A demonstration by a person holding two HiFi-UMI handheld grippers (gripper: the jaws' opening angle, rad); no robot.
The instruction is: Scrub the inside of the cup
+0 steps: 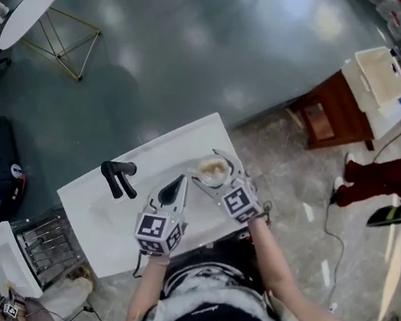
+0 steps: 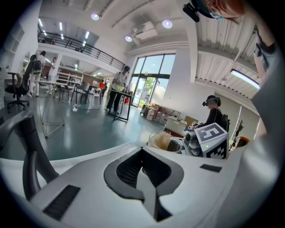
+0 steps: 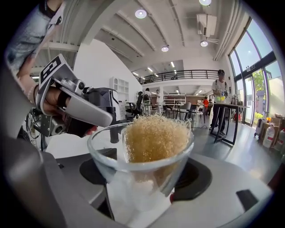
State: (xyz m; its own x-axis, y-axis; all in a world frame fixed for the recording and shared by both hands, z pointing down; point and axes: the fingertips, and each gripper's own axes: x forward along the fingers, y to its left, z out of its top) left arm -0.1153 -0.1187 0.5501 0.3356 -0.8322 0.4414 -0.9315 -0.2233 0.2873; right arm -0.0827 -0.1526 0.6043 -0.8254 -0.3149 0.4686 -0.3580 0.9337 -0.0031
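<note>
A clear glass cup (image 3: 136, 165) with a rounded, bowl-like wall is clamped between the grey plastic jaws of the right tongs (image 3: 147, 180). It is filled above its rim by a tan scrubber (image 3: 156, 138) of coarse, wiry fibres. That texture is shown only in the right gripper view. In the head view the cup (image 1: 214, 169) is a small pale circle held over the right part of the smooth white surface (image 1: 100, 215), with a matte black bent bar (image 1: 117, 178) standing to its left. The left tongs (image 2: 143, 156) are seen closed on nothing, their ribbed black pads meeting. From the left gripper view the cup (image 2: 162, 141) is seen just beyond them, beside the other gripper's square-patterned cube.
</note>
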